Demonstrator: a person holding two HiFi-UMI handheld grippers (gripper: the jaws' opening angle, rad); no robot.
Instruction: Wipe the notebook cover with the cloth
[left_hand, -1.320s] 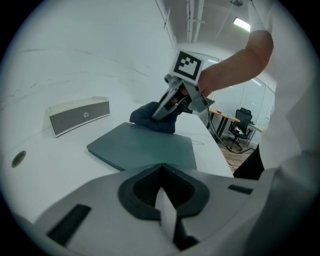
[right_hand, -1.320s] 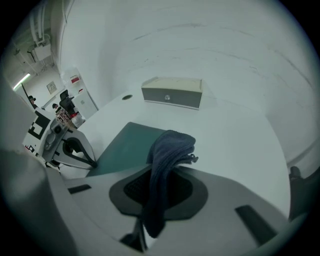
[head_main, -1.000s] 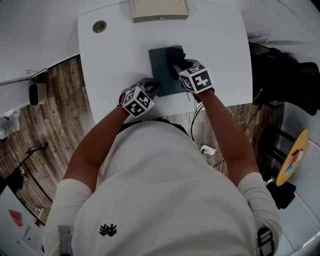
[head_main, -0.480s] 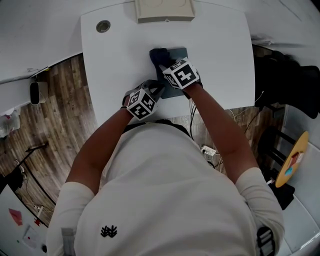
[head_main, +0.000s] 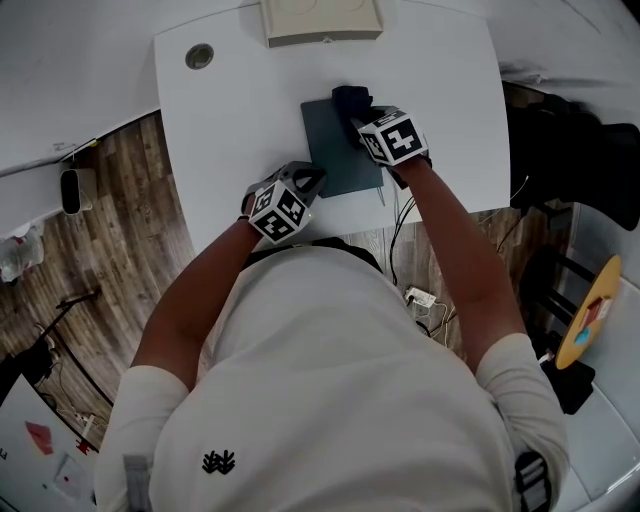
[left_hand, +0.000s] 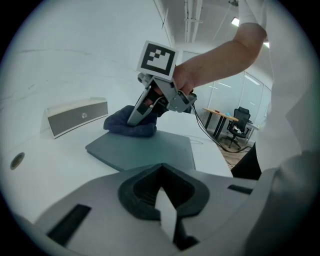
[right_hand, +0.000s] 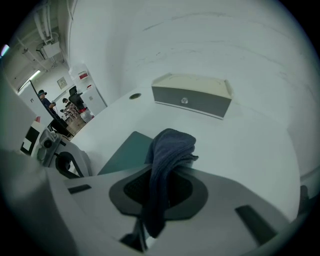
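With right gripper (right_hand: 159, 190) clamped on the cloth (right_hand: 170, 145), sweeps back across the notebook (head_main: 335, 150) from far-left to far-right corner, likely mid-wipe, left gripper (left_hand: 161, 192) closed empty nearby.

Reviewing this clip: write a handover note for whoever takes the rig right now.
Right hand-held gripper: shut on the cloth, which rests on the notebook's far edge.
Left hand-held gripper: shut, empty, at the notebook's near left corner.
Notebook lies flat on the table.
Done: cloth grasped and on the cover.
Left: wipe toward the near edge; how much is already clean doesn't show.
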